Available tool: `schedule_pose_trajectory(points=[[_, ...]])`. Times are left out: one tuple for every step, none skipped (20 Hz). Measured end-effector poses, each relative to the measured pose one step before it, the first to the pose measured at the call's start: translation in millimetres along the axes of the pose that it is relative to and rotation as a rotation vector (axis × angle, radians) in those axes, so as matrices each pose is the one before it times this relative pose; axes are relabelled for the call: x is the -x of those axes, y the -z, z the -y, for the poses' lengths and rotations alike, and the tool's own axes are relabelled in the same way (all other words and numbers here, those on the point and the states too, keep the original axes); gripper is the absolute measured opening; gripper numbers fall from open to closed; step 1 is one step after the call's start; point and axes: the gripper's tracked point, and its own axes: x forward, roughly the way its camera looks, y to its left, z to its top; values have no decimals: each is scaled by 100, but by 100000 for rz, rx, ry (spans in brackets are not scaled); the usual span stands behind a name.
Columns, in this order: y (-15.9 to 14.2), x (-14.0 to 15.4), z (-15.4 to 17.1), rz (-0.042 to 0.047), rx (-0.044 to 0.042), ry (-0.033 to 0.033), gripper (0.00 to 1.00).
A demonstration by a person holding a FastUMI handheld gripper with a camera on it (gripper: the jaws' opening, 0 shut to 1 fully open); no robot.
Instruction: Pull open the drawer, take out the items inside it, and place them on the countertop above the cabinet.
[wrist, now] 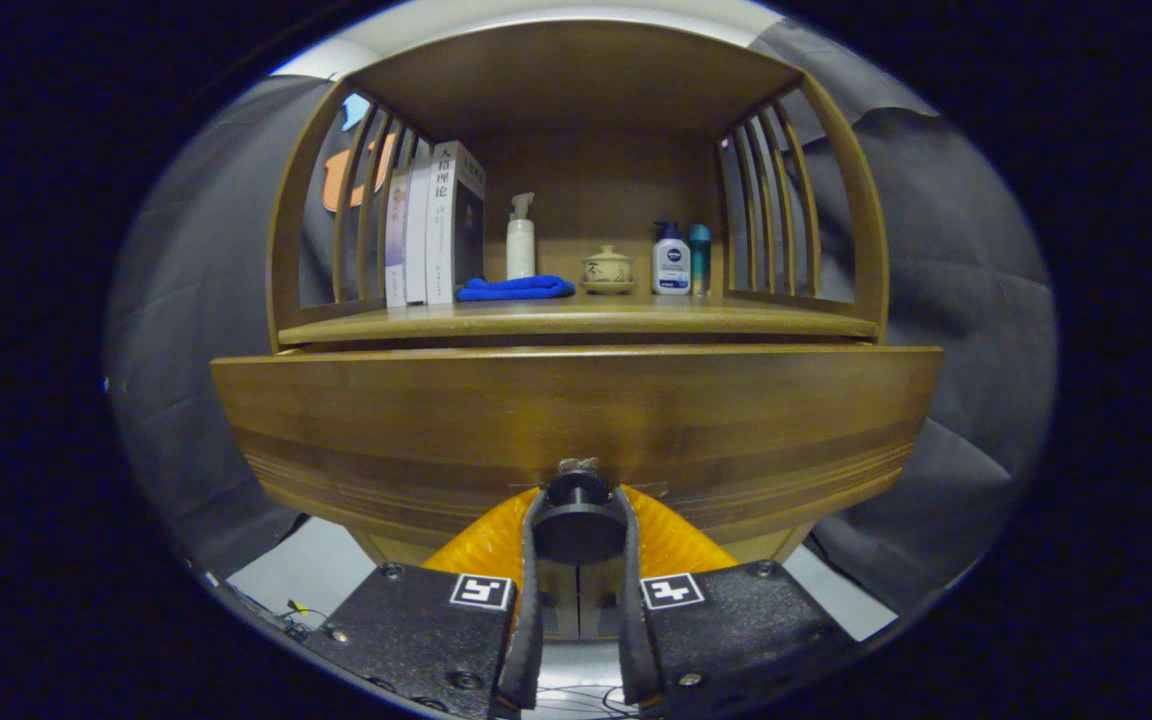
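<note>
At the drawer front [576,420] — gripper [578,520] jaws clamped on the round knob [577,515].
Drawer looks pulled out slightly below the tabletop [576,320] — books [434,225], blue cloth [516,289], bottles on it.

Drawer knob [577,520] clamped between gripper [577,525] fingers, drawer front [576,420] pulled forward, books [433,225], blue cloth [516,289], bottles seen on shelf [576,318] above

Drawer [576,420] contents hidden behind its front.
</note>
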Motion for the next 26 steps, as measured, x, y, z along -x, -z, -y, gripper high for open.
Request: schedule_pose_trajectory(points=[[217,508,32,231,363,-232,34],[132,629,27,200,207,-140,34],[195,445,72,57,-50,-30,34],[149,535,54,47,-121,59,34],[160,524,51,58,-115,-18,34],[131,380,3,35,162,-225,34],[196,513,34,16,252,-72,34],[155,346,37,-225,82,-100,34],[298,482,45,-533,-444,-196,34],[275,359,-50,-556,-891,38,34],[295,351,11,-664,-95,192,34],[145,736,72,-140,114,4,34],[31,664,104,170,675,-159,34],[224,610,18,239,563,-159,34],[217,499,-82,-463,-58,-166,34],[166,507,-109,-468,-715,-59,34],[232,616,61,-230,-555,2,34],[221,469,-121,-48,117,-120,34],[170,367,12,52,42,149,34],[165,505,56,19,-228,-87,34],[179,163,-39,-287,-411,-48,34],[171,415,35,-326,-1190,56,34],[170,317,-7,138,-80,-173,34],[-34,127,-39,367,975,105,34],[105,2,40,-37,772,205,34],[14,5,54,-178,780,199,34]])
